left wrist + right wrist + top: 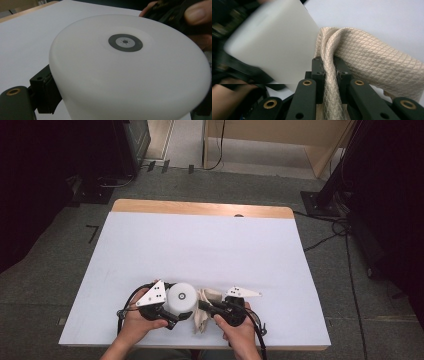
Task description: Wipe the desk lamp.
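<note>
A white round-topped canister (181, 297) with a dark ring on its top (125, 42) stands near the table's front edge. My left gripper (173, 306) is shut on its sides; one black jaw presses its left wall in the left gripper view, and the other shows at the lower right corner. A beige quilted cloth (204, 312) lies bunched just right of the canister and touches its side (272, 50). My right gripper (329, 65) is shut on a fold of the cloth (372, 60), which hangs down between the jaws. In the high view the right gripper (208, 306) points left toward the canister.
The white tabletop (200, 245) stretches away beyond the hands, with a wooden strip (200, 209) and a small dark hole (238, 215) at its far edge. Cables (325, 240) and a black stand base (320, 202) lie on the floor at the right.
</note>
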Demonstrator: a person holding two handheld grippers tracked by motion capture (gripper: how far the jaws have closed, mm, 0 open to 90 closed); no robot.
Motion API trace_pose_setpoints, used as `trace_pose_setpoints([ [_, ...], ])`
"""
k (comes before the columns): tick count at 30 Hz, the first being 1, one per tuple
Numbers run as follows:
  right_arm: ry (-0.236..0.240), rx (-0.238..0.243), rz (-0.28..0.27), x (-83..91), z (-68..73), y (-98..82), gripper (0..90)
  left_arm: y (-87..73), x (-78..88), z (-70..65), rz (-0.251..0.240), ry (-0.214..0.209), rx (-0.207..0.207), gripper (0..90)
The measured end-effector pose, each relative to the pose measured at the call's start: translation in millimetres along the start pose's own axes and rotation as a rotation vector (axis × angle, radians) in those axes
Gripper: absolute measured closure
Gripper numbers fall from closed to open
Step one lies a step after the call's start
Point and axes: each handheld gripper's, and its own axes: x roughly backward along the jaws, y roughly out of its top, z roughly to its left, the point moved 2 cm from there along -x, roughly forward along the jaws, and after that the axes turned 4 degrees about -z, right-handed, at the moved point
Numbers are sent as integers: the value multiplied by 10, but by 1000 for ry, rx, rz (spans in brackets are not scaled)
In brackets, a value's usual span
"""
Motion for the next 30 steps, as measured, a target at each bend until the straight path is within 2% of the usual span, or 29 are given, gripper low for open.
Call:
trace_pose_setpoints([
  [5,60,61,-89,194,217,241,815,-1,-1,-2,0,2,-1,80],
  [8,65,79,-86,215,253,262,814,-1,-2,-3,-1,3,-1,80],
  [13,38,51,-47,120,141,142,814,-2,0,-5,0,3,-2,80],
  [21,-18,-12,68,-81,-101,-124,814,-2,-4,-7,-1,6,1,80],
  [24,-41,-17,104,-137,-164,-201,813,-1,-11,-12,-7,13,10,79],
  [27,-44,-9,106,-140,-183,-198,813,-1,-9,-21,-7,18,8,78],
  [30,-52,2,97,-126,-170,-178,812,-1,-8,-55,-17,52,11,74],
])
